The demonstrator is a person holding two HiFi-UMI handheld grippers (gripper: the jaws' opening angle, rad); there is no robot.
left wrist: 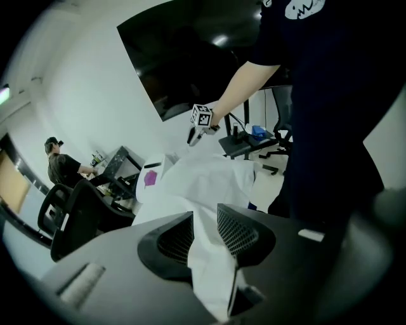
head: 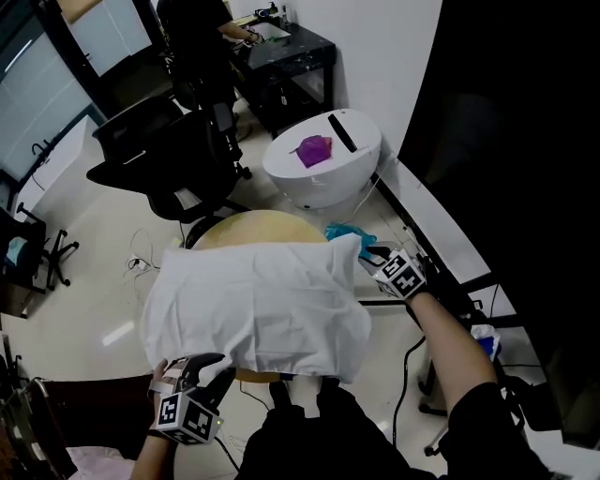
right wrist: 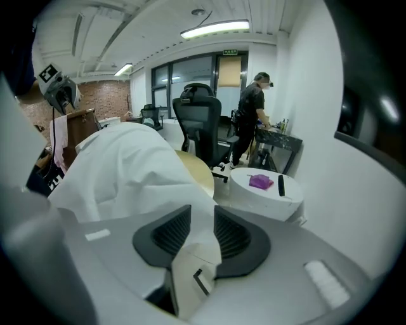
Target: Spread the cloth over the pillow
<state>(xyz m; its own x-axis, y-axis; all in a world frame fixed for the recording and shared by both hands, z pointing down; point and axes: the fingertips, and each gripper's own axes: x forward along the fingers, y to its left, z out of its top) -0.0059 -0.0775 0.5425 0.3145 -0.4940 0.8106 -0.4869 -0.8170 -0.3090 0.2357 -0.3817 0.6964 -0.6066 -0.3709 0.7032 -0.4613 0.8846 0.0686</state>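
Observation:
A white cloth [head: 262, 300] lies draped over a bulky pillow shape on a round wooden table [head: 253, 225]; the pillow itself is hidden under it. My left gripper [head: 211, 370] is at the near left corner, shut on a bunched fold of the cloth [left wrist: 203, 184], which fills the gap between its pads [left wrist: 238, 232]. At the far right corner my right gripper [head: 367, 255] is shut on the cloth's edge [right wrist: 127, 165], a folded bit with a small tag sitting between its jaws. Each gripper view shows the other gripper across the cloth.
A white round stand [head: 281, 173] behind the table carries a purple object [head: 314, 150] and a black bar [head: 342, 131]. A black office chair [head: 178, 150] stands at the back left, a person [head: 202, 28] works at a black desk, and cables lie on the floor.

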